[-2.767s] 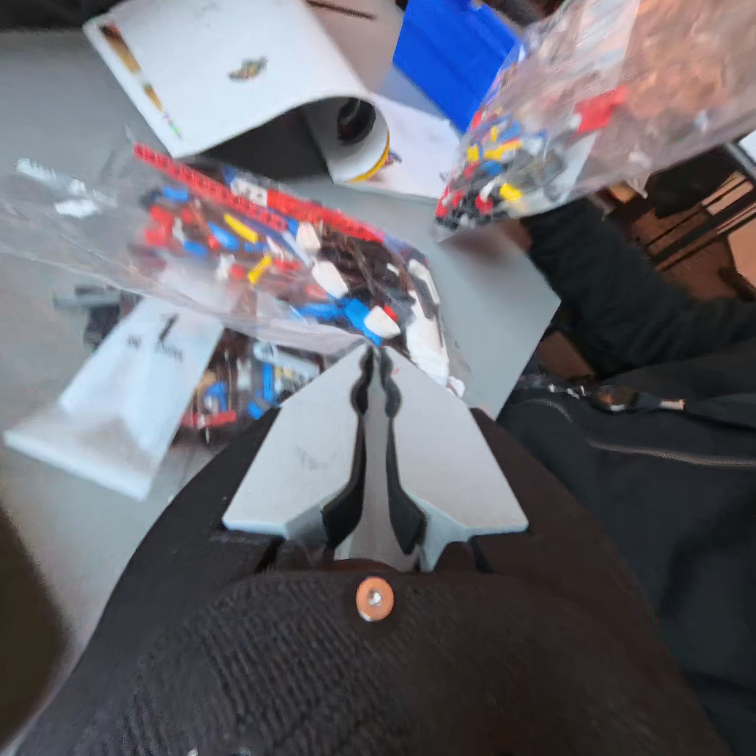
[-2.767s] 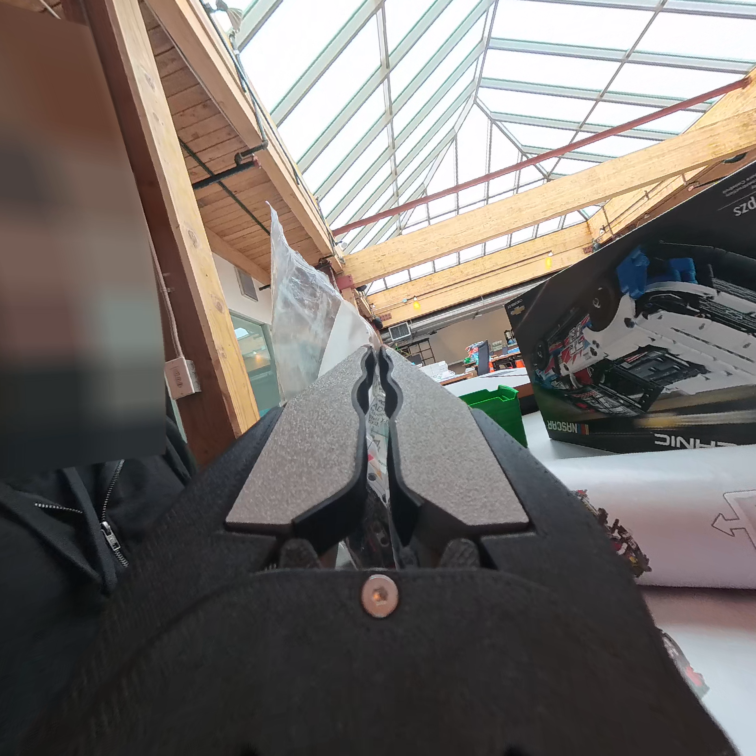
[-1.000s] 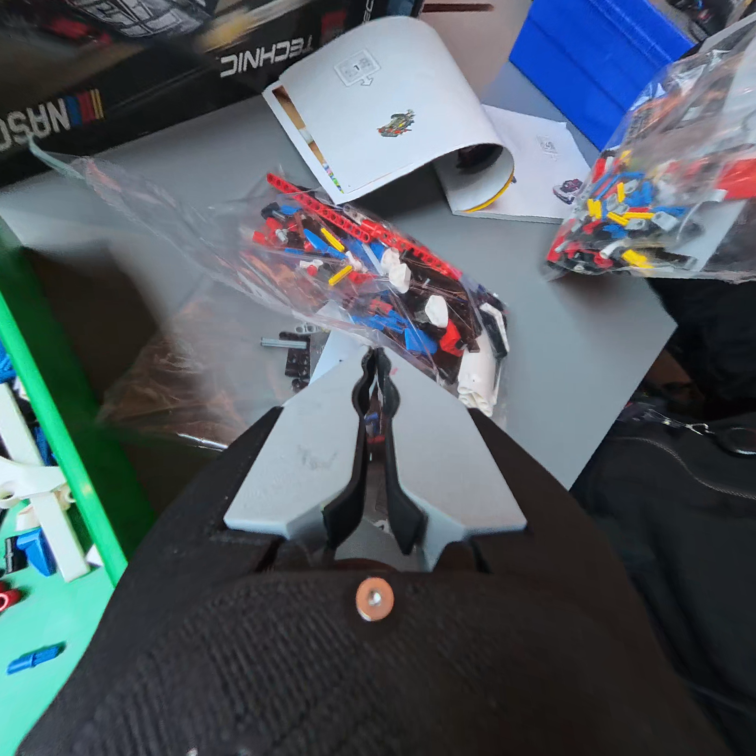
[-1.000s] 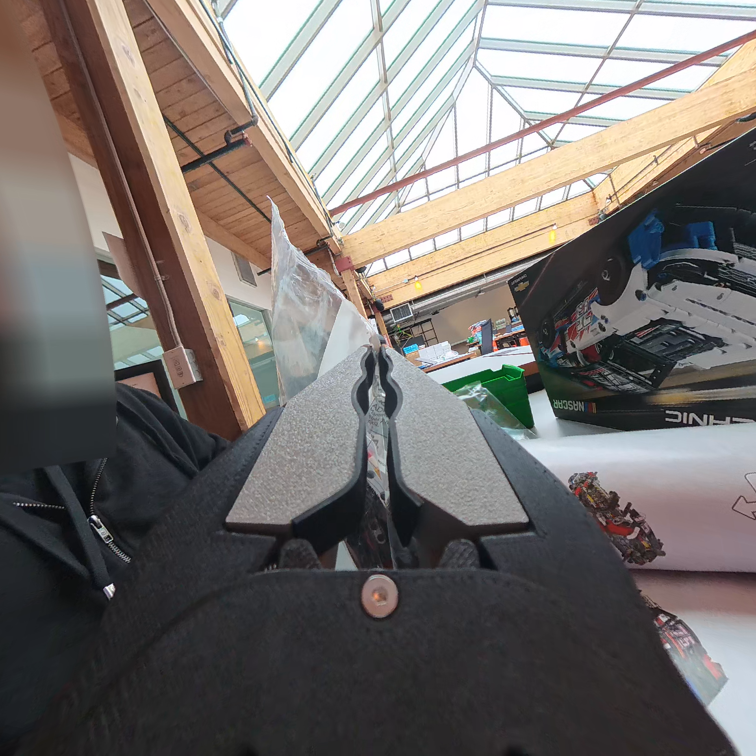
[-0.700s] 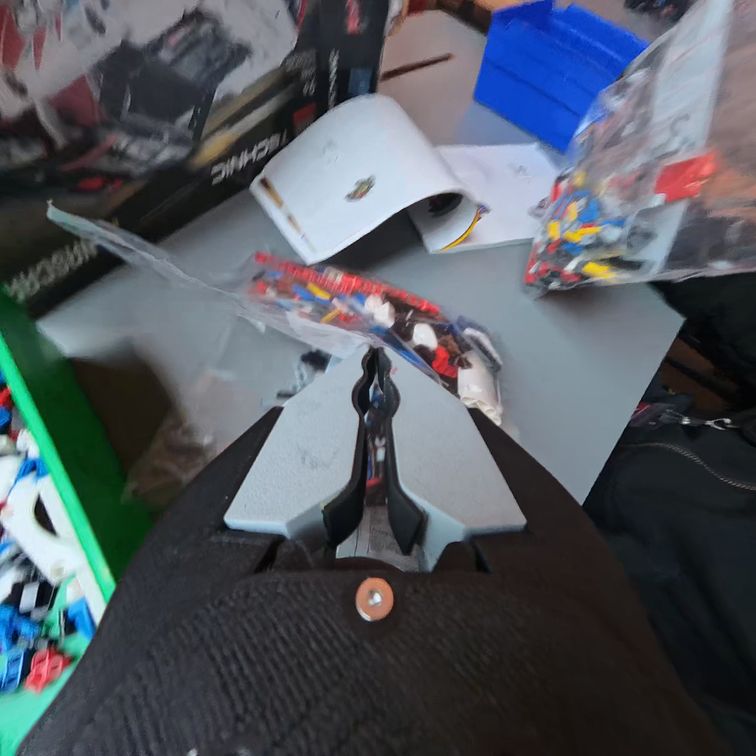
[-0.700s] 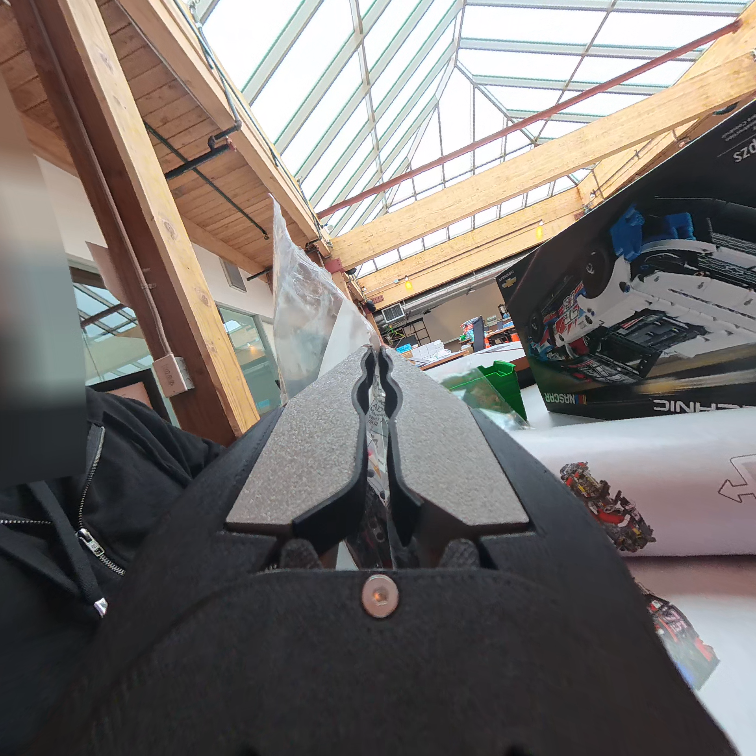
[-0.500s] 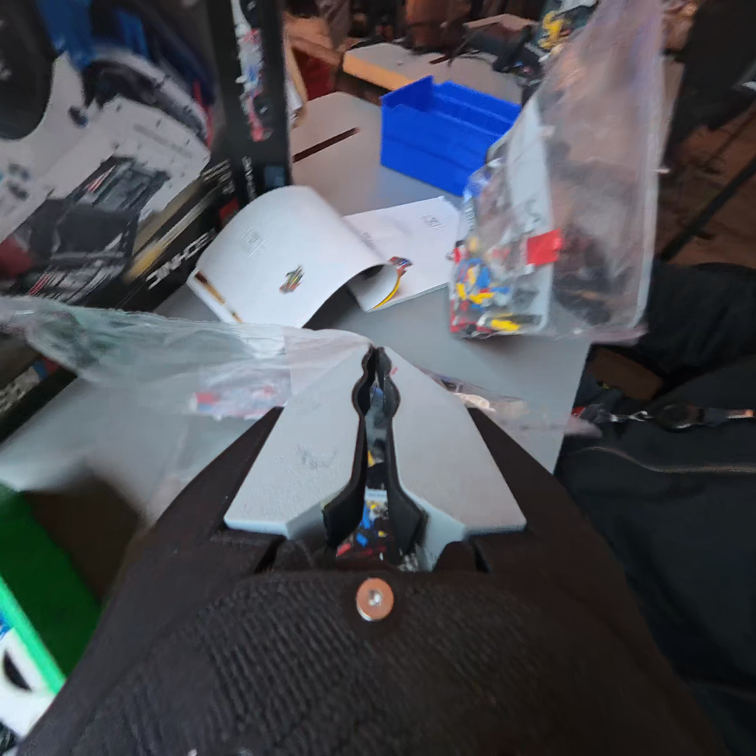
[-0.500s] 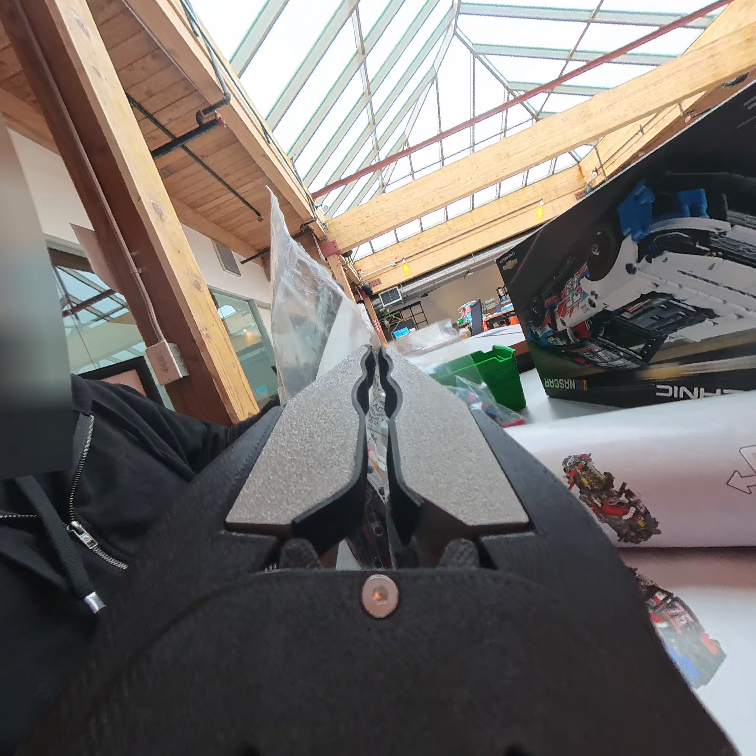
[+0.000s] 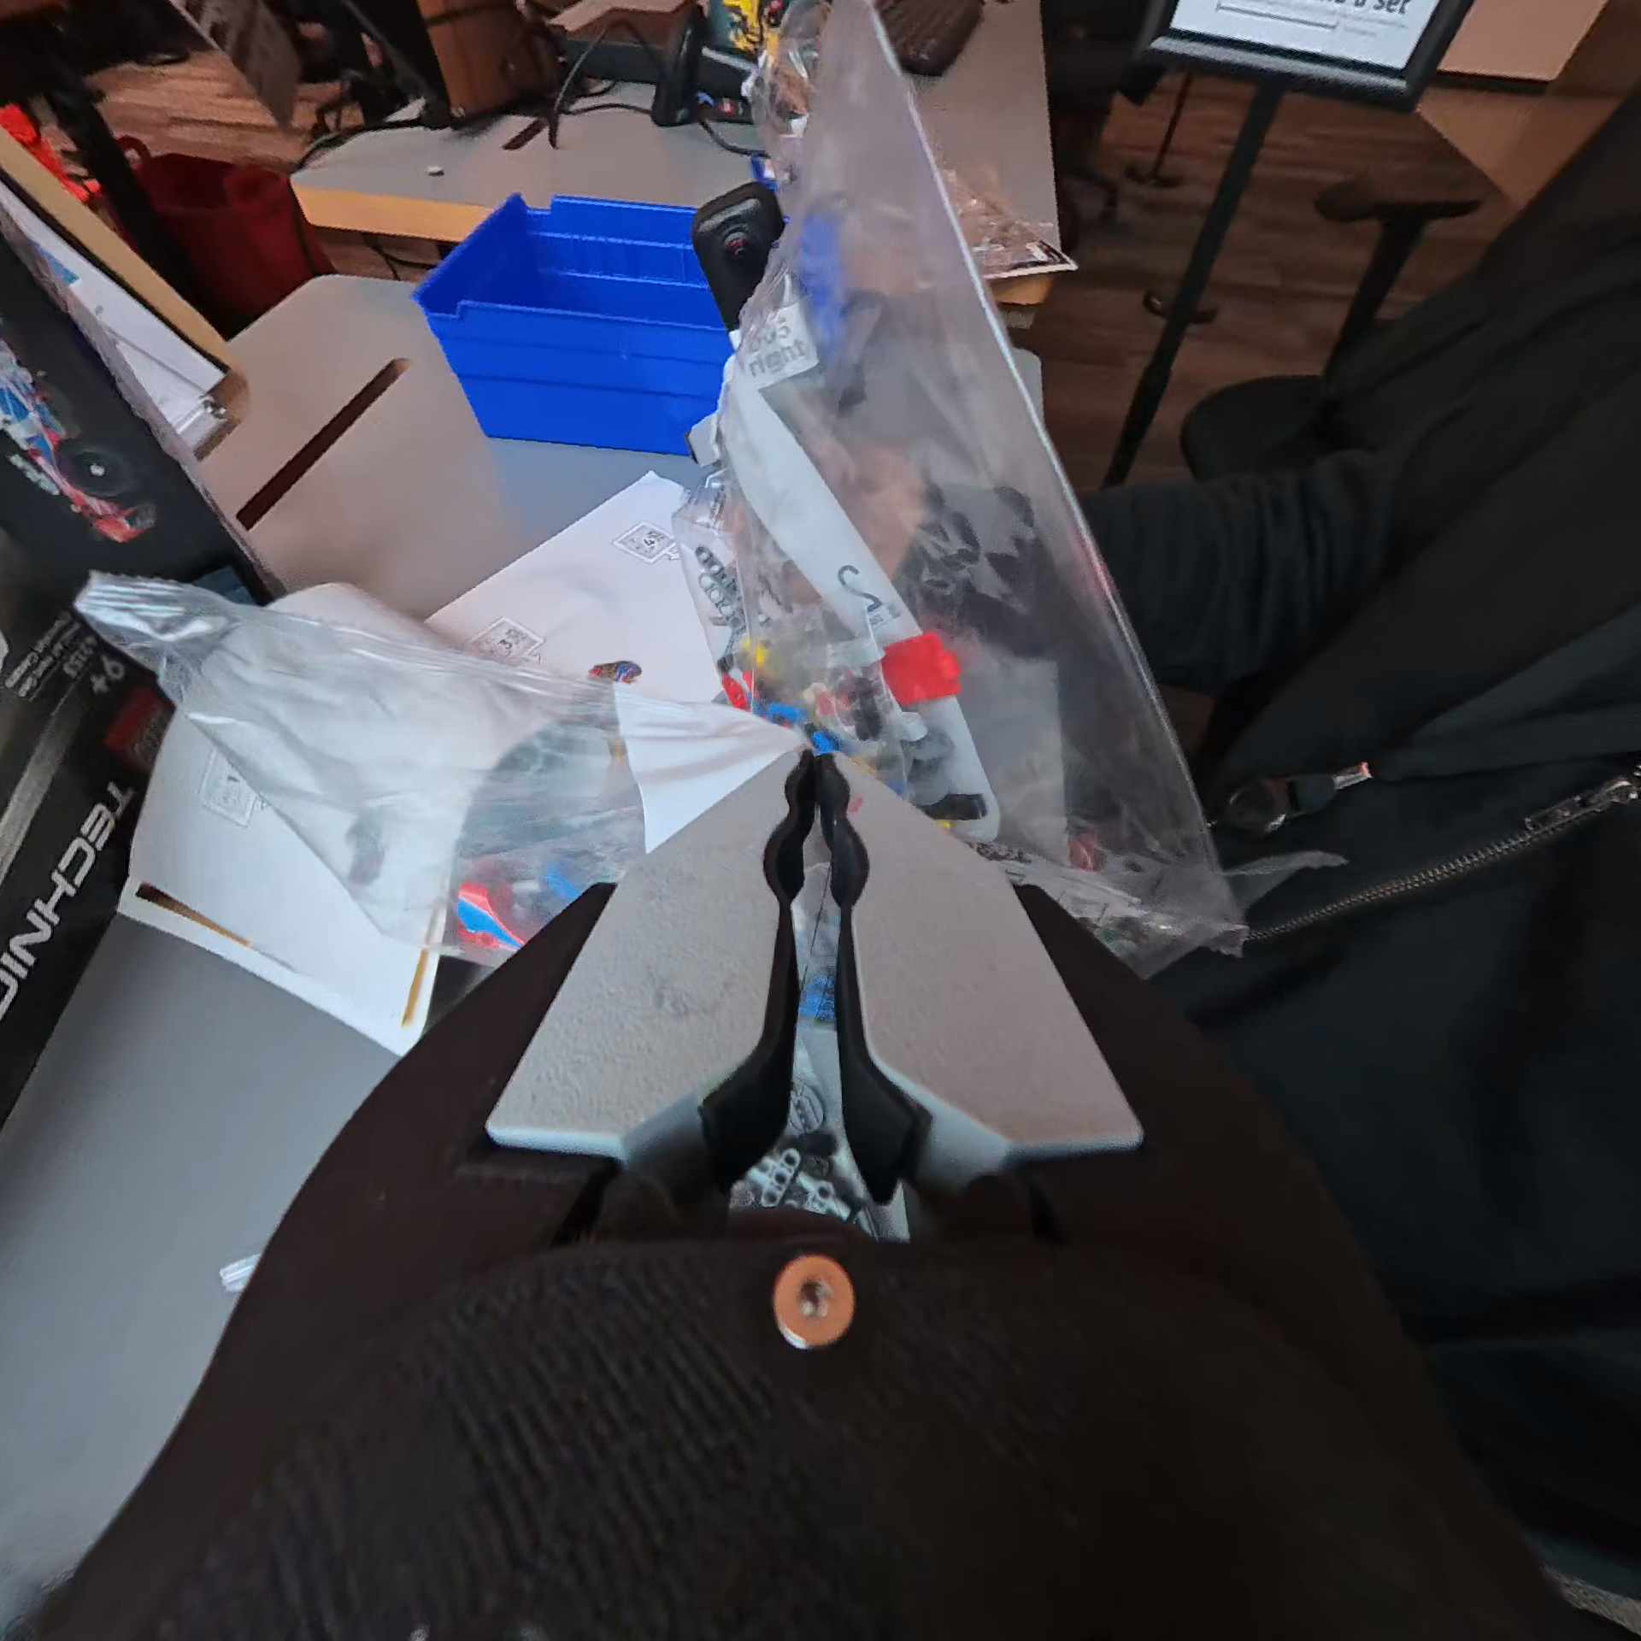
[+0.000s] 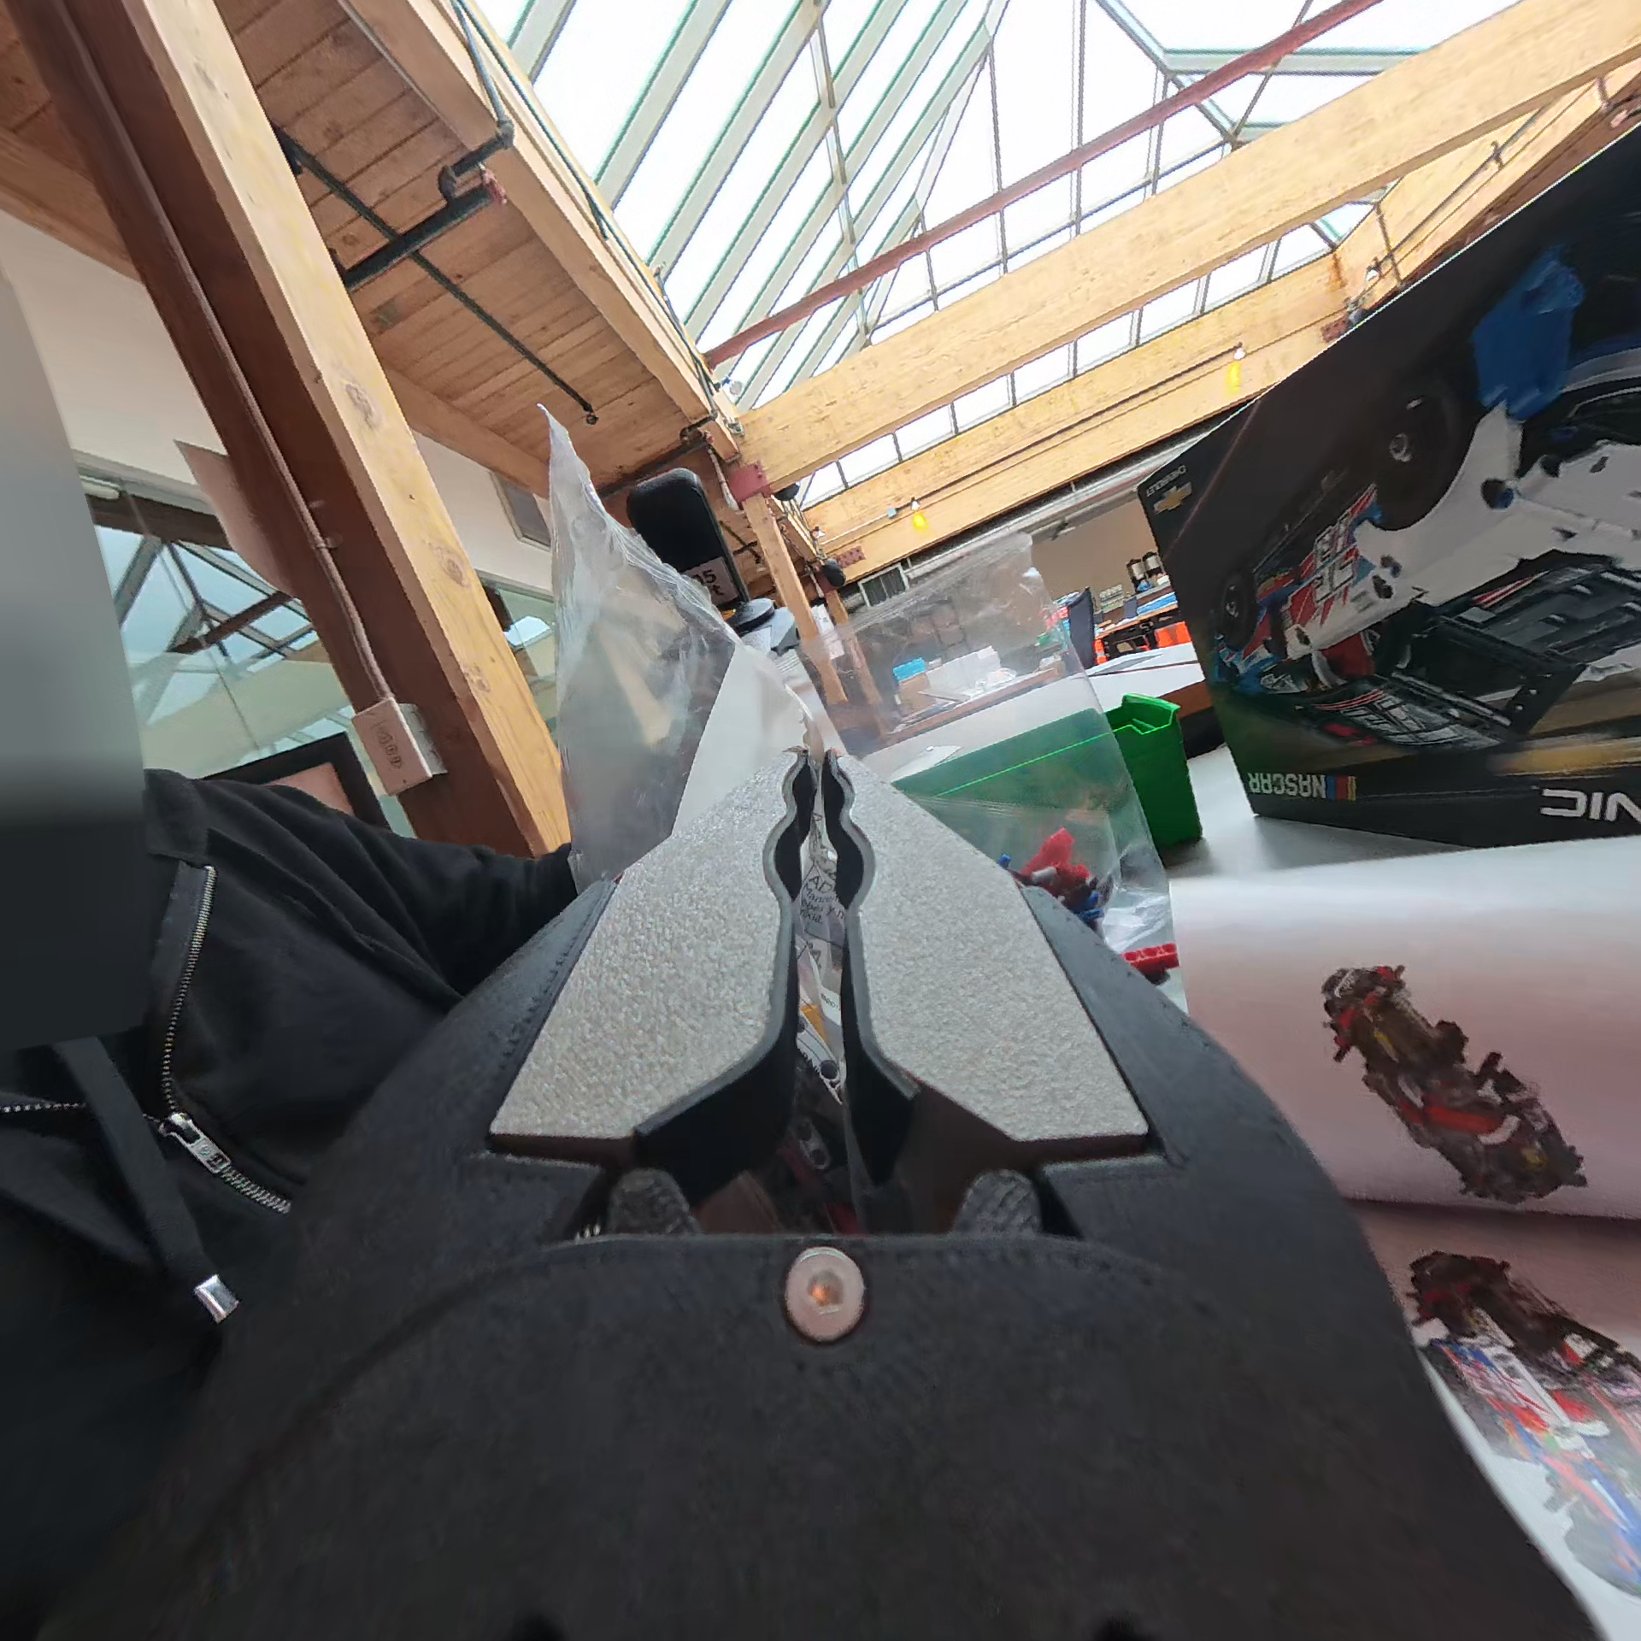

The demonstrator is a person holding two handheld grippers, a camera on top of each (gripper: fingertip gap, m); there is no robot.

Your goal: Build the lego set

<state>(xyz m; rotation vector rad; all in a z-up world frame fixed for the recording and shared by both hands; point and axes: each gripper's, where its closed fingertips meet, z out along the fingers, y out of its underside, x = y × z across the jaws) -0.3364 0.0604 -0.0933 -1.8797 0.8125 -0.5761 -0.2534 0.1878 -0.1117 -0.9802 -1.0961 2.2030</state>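
Note:
My left gripper (image 9: 817,768) is shut on the edge of a clear plastic bag of lego parts (image 9: 373,746), which it holds up above the grey table (image 9: 178,1154); the bag stretches left of the fingertips. My right gripper (image 10: 815,764) is shut on a second clear bag of lego parts (image 10: 630,675), held upright. That second bag (image 9: 897,550) hangs in front of the left gripper, with the right gripper's camera (image 9: 737,240) behind it. The left-held bag also shows in the right wrist view (image 10: 994,710).
Open white instruction booklets (image 9: 577,586) lie on the table, also shown in the right wrist view (image 10: 1421,1021). A black lego box (image 10: 1421,622) stands at the back. A blue bin (image 9: 577,355) and a green bin (image 10: 1145,764) sit on the table. A person in black (image 9: 1465,799) sits at the table's right edge. Spacing between my two grippers at the tips: around 15 cm.
My left gripper has lifted its bag off the table and swung its view up and to the right. The right gripper has kept its bag up and turned slightly.

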